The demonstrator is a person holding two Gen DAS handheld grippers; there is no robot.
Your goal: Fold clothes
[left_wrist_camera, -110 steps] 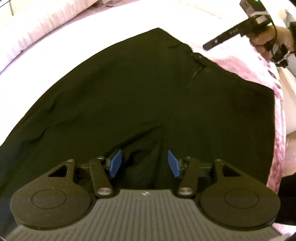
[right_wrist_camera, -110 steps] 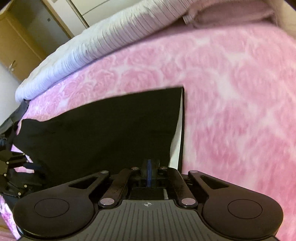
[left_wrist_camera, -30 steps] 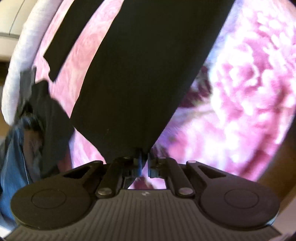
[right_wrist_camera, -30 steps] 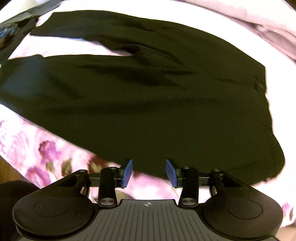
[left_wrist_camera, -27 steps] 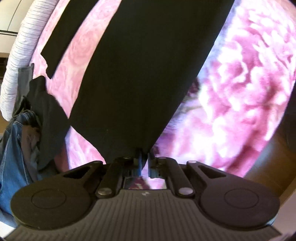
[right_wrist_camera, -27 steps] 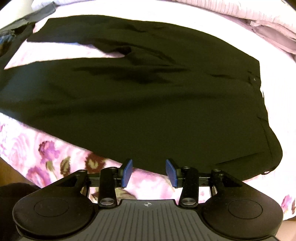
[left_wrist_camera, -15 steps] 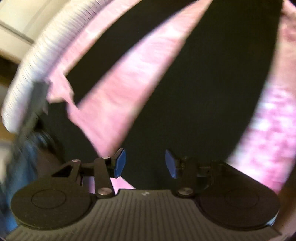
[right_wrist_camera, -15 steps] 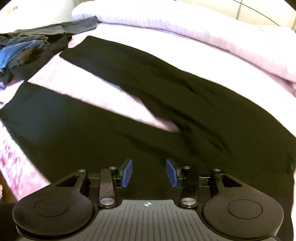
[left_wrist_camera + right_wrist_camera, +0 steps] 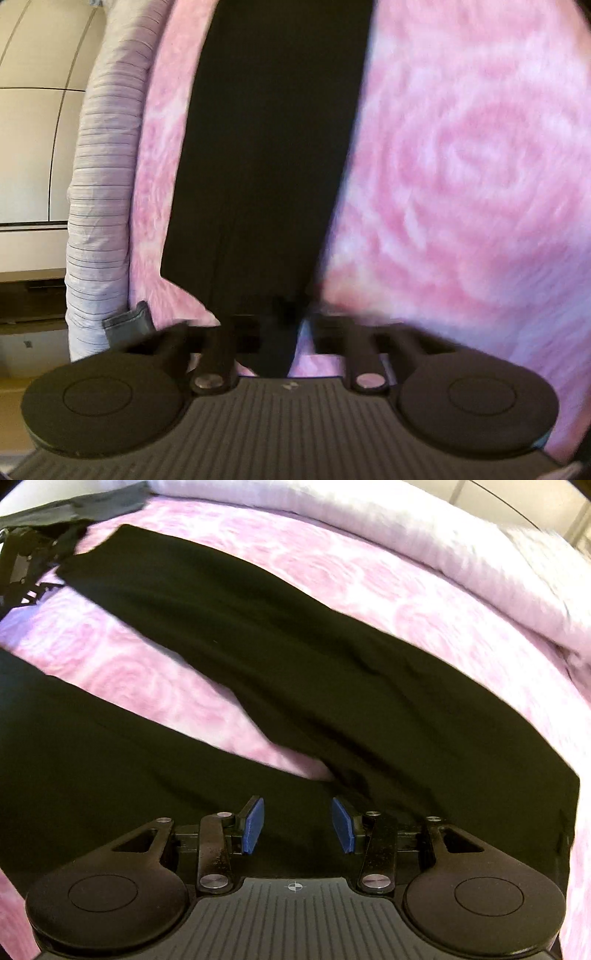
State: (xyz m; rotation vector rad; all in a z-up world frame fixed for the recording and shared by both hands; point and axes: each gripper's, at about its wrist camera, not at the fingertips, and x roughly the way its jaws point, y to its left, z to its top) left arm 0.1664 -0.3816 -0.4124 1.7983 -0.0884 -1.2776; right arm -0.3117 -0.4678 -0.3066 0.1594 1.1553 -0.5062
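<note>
Black trousers (image 9: 332, 686) lie spread on the pink rose-patterned blanket (image 9: 332, 572), legs apart in a V. My right gripper (image 9: 297, 825) hovers above the crotch area, blue pads (image 9: 253, 825) parted and holding nothing. My left gripper (image 9: 286, 314), blurred, sits at one leg's hem (image 9: 266, 147); I cannot tell its finger state.
</note>
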